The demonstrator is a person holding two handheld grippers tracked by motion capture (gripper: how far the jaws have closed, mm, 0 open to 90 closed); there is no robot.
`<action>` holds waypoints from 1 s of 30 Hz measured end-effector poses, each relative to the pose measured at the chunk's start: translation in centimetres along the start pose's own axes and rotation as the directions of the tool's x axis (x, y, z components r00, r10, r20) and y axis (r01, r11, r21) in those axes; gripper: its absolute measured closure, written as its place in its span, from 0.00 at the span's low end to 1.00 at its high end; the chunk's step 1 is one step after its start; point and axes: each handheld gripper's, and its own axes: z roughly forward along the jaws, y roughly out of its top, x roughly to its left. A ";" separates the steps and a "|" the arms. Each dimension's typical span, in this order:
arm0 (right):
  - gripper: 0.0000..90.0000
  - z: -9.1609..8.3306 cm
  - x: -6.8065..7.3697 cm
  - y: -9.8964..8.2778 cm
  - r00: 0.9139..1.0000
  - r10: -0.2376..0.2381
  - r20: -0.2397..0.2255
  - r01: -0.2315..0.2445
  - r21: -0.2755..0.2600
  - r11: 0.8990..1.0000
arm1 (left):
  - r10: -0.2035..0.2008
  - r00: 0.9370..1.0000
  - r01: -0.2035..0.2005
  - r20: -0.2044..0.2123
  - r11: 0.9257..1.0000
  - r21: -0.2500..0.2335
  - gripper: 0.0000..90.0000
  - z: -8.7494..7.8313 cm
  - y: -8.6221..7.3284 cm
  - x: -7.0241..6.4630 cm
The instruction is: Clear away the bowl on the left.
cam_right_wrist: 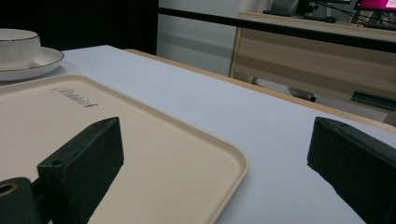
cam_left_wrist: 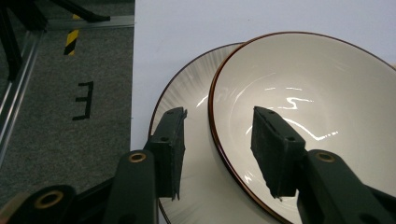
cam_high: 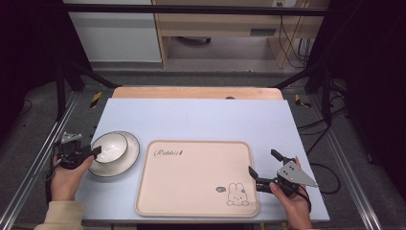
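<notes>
1. Mostly, a pale blue table (cam_high: 201,120) has lots of bare top at the back.
2. Grey floor (cam_high: 43,139) and black frame bars lie around it.
3. A beige tray (cam_high: 191,182) sits near the front edge.
4. The left gripper (cam_left_wrist: 217,144) straddles the bowl (cam_left_wrist: 303,107) rim, not yet pinching; the bowl sits on a plate (cam_left_wrist: 187,98).
5. The right gripper (cam_right_wrist: 215,163) gapes wide, empty, at the tray corner.

Bright overhead light glares on the bowl (cam_left_wrist: 303,102); surroundings dark.
</notes>
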 end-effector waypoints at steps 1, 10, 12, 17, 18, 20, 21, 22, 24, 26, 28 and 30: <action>0.04 0.0 0.0 0.0 1.000 -0.001 -0.001 0.001 0.000 1.000 | 0.007 1.000 -0.007 0.003 1.000 0.011 0.63 0.0 0.1 0.1; 0.04 0.3 0.3 0.0 1.000 -0.018 -0.019 0.018 0.014 1.000 | 0.020 1.000 -0.020 0.010 0.996 0.088 0.69 0.1 1.1 0.7; 0.04 0.4 0.3 0.1 0.999 -0.024 -0.023 0.025 0.016 1.000 | 0.008 1.000 -0.010 0.023 0.994 0.112 0.69 0.2 1.4 1.1; 0.04 0.3 0.4 0.2 0.999 -0.027 -0.028 0.027 0.007 1.000 | 0.004 0.999 -0.009 0.037 0.988 0.155 0.70 0.4 2.2 1.2; 0.04 0.3 0.3 0.3 0.999 -0.027 -0.031 0.027 0.007 1.000 | 0.012 0.999 -0.019 0.039 0.985 0.173 0.71 0.7 2.4 1.0; 0.04 0.3 0.3 0.3 0.999 -0.028 -0.032 0.028 0.008 1.000 | 0.016 0.999 -0.023 0.039 0.983 0.183 0.71 0.9 2.5 0.9; 0.04 0.2 0.3 0.3 0.999 -0.031 -0.034 0.031 0.008 0.999 | 0.023 0.999 -0.029 0.034 0.981 0.194 0.72 1.1 2.6 0.8; 0.04 0.2 0.3 0.3 0.999 -0.033 -0.035 0.034 0.008 0.999 | 0.025 0.999 -0.030 0.030 0.979 0.201 0.73 1.2 2.7 0.7; 0.04 0.1 0.3 0.4 0.999 -0.028 -0.036 0.028 0.001 1.000 | 0.028 0.999 -0.035 0.036 0.976 0.214 0.76 1.4 2.9 0.5; 0.04 0.1 0.3 0.4 0.999 -0.028 -0.038 0.028 0.002 1.000 | 0.044 0.999 -0.050 0.031 0.972 0.231 0.78 1.7 3.1 0.2; 0.04 0.2 0.3 0.4 0.999 -0.031 -0.039 0.031 0.003 1.000 | 0.049 0.998 -0.055 0.031 0.969 0.239 0.79 1.8 3.1 0.2; 0.04 0.2 0.3 0.3 0.999 -0.034 -0.041 0.034 0.005 0.999 | 0.039 0.999 -0.046 0.031 0.970 0.238 0.80 2.0 3.0 0.3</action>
